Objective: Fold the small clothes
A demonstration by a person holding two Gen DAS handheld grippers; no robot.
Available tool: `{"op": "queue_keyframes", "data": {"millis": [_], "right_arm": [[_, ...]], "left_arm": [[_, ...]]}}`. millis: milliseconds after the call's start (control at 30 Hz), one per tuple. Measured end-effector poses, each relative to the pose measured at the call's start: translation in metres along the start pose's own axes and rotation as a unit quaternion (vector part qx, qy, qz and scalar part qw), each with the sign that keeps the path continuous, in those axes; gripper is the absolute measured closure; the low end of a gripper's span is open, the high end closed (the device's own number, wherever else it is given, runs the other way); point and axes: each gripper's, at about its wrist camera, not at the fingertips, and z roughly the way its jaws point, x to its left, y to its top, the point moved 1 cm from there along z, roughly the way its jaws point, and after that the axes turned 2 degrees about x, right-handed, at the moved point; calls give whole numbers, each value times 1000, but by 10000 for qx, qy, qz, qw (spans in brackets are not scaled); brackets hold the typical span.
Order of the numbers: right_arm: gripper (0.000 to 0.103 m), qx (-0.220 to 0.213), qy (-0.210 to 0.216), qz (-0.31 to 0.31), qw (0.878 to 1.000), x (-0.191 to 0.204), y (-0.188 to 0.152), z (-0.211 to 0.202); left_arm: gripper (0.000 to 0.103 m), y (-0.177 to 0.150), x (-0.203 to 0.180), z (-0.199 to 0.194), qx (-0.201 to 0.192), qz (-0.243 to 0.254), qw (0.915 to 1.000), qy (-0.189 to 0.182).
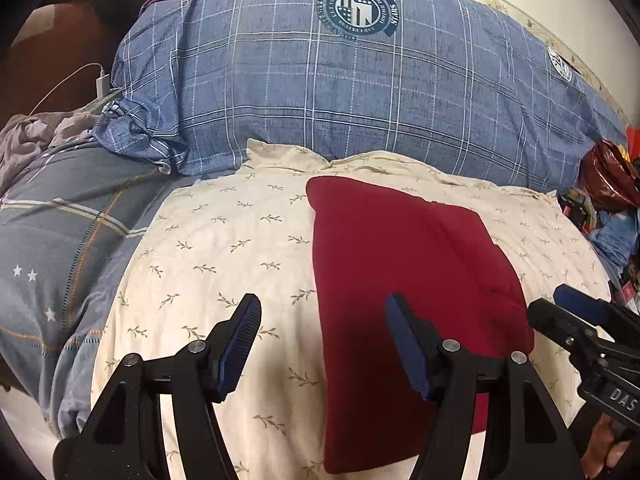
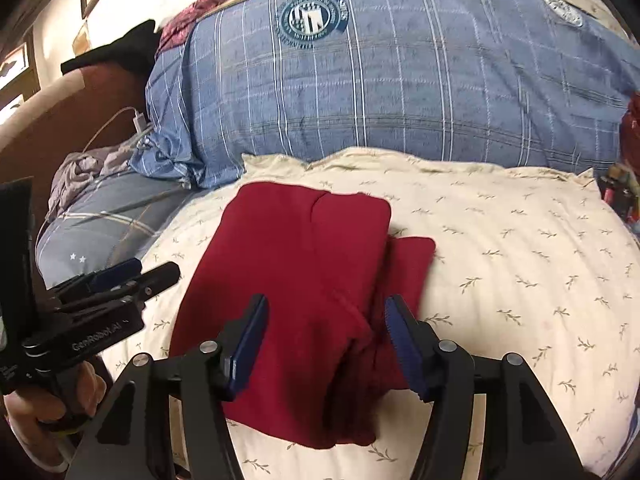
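Right wrist view takes in the bed (image 2: 520, 280) first: a cream leaf-print sheet stretched over a soft, rounded surface, with a big blue plaid pillow (image 2: 400, 80) behind it and a grey plaid quilt (image 2: 100, 224) off to the left. On the sheet lies the red garment (image 2: 300, 280), already folded into a rough rectangle, with a second layer sticking out along its right edge and a loose fold running down the near right side.

Both tools hang above it with nothing in them. The right hand-held gripper (image 2: 326, 344) has its jaws apart over the garment's near right part, no cloth between the pads. The left hand-held gripper (image 1: 322, 344) is likewise spread, one finger over bare sheet, the other over the garment's left edge.

Risks, as a judgement:

- The bed is soft and domed. A push to smooth the cloth could sink in and wrinkle the sheet along with it, or slide the whole stack sideways.
- The layers are offset on the right. Pinching only the top layer would drag the fold open; pinching too deep could catch the sheet as well.
- The two tools sit near each other. Closing in on the same edge could knock them together.
- The near right fold looks loose, so any brush from a finger may spill it.
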Motion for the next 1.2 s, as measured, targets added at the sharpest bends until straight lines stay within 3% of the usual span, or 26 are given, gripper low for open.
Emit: {"op": "queue_keyframes", "data": {"millis": [200,1200], "right_arm": [[28,-79,-87,61,9999,-3,-2,-9],[24,99,-124,88,9998,9,-3,7]], "left_arm": [[38,2,-2,-5,-140,-52,9999,0],[38,5,5,-5,-244,57,9995,208]]}}
